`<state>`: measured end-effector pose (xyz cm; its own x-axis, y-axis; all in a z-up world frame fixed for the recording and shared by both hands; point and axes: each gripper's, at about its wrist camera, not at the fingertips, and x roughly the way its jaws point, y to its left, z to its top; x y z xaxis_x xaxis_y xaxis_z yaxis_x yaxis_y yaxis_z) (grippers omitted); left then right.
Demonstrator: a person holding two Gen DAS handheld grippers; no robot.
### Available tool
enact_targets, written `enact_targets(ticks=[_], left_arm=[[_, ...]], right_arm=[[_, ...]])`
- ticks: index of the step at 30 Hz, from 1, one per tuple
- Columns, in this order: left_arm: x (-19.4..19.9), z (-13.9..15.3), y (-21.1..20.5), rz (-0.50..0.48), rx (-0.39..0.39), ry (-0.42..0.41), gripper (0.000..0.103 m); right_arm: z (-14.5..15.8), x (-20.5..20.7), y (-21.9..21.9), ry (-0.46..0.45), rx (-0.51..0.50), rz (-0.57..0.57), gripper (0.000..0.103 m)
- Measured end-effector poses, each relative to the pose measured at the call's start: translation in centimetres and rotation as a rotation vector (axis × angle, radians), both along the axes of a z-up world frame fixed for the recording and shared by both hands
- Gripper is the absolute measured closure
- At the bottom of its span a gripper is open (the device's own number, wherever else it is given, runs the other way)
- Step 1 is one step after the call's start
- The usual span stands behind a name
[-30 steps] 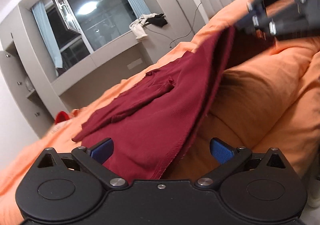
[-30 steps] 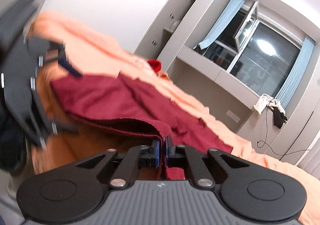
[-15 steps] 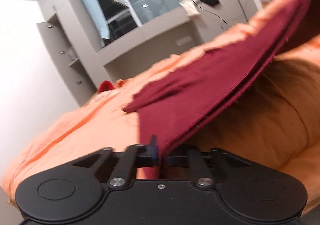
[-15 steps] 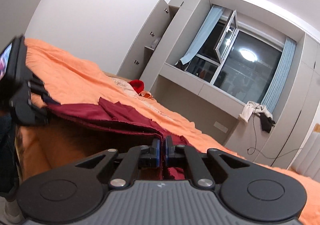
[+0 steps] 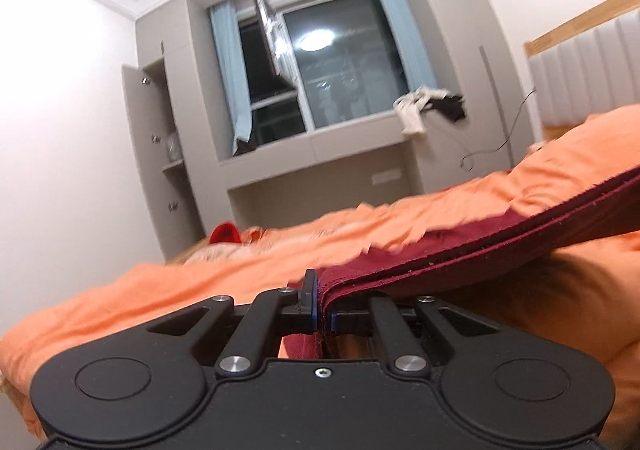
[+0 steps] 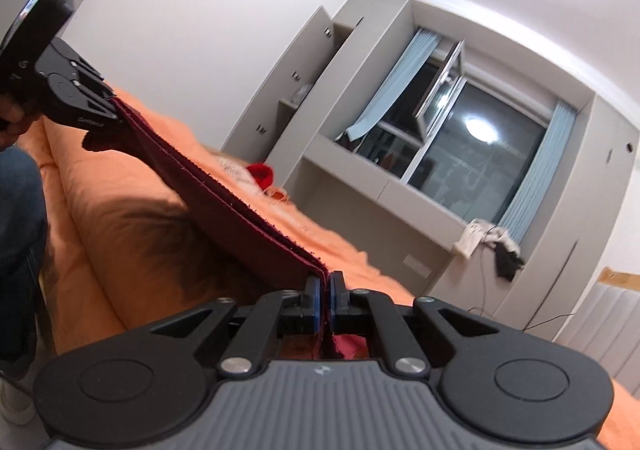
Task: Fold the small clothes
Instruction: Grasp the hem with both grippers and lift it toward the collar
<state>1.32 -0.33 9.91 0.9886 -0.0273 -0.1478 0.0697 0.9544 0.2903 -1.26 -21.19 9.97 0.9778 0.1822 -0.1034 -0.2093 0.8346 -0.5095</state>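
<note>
A dark red garment (image 5: 460, 250) is stretched taut above the orange bed (image 5: 200, 282), its edge doubled in layers. My left gripper (image 5: 322, 310) is shut on one corner of it. My right gripper (image 6: 325, 296) is shut on the other corner. In the right wrist view the garment (image 6: 224, 193) runs as a tight band up to the left gripper (image 6: 80, 105) at the upper left. The far part of the garment is hidden behind its raised edge.
The orange bed (image 6: 120, 234) fills the lower views. A small red item (image 6: 261, 174) lies far back on it. Grey cabinets and a window ledge with clothes (image 5: 428, 105) stand behind. A padded headboard (image 5: 580, 77) is at the right. A person's leg (image 6: 20, 217) is at the left.
My left gripper went from open to shut on the garment's corner. Both grippers have risen and pulled the garment's edge taut off the bed.
</note>
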Motion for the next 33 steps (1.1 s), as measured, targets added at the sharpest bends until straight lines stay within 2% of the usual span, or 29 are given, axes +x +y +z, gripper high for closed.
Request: enact_targets(ticks=[4,7,10,13,18,21,26,30,33], left_arm=[[-5.0,2.4,-0.2,-0.054,0.027,-0.027,0.098],[-8.2,3.7,-0.6,-0.091,0.065,-0.077,0.098],[-9.2,4.9,-1.2,-0.122,0.069,-0.079,0.098],[-8.0,5.6,-1.4,-0.121,0.048,-0.076,0.097],[-2.8,6.5,-2.4,-0.084,0.093,-0.075,0.097],[2.3,7.3,-2.5,-0.060,0.076,-0.048,0.097],[11.9,7.1,-1.9,-0.045,0.056,0.031,0.096],[19.0,5.0,-1.8,-0.003,0.091,0.110,0.095],[23.8,2.9,-1.5,0.020,0.073,0.182,0.095]], right_arm=[[2.4,-4.4,-0.7,-0.026,-0.001,0.013,0.099],[4.1,-6.7,-1.2,-0.062,-0.006,0.015,0.099],[5.5,-7.0,-1.5,-0.084,0.003,0.015,0.099],[6.0,-5.0,-1.6,-0.114,-0.008,0.005,0.099],[6.8,1.5,-1.3,-0.140,-0.057,-0.002,0.098],[7.0,8.0,-0.7,-0.133,-0.090,0.002,0.098],[5.8,18.9,-0.7,-0.042,-0.096,0.005,0.098],[3.3,26.2,-1.7,0.062,-0.032,-0.006,0.098],[0.8,30.5,-2.7,0.146,0.027,-0.009,0.098]])
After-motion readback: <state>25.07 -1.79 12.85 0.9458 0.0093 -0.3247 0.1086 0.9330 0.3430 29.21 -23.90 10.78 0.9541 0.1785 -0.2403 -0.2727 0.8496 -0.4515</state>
